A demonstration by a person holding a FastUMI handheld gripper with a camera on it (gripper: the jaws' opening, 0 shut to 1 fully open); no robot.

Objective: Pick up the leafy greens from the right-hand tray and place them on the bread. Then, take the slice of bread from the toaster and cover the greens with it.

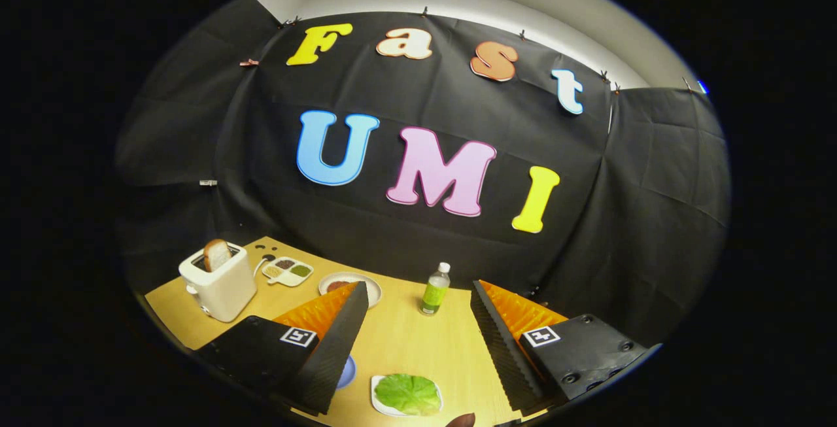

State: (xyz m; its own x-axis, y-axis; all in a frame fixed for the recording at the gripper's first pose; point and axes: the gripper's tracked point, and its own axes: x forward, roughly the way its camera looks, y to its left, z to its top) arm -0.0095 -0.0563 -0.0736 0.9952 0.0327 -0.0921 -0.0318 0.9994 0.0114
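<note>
claw open | leafy greens flat between fingers | bread upright in toaster

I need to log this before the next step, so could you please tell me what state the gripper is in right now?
Gripper: open and holding nothing, its fingers spread wide above the green leafy lettuce on its small white tray.

No words or numbers can be read. The gripper, fingers wide apart, carries two square black-and-white coded markers, at 8 o'clock and 4 o'clock. The label on the bottle at 12 o'clock is too small to read.
</note>
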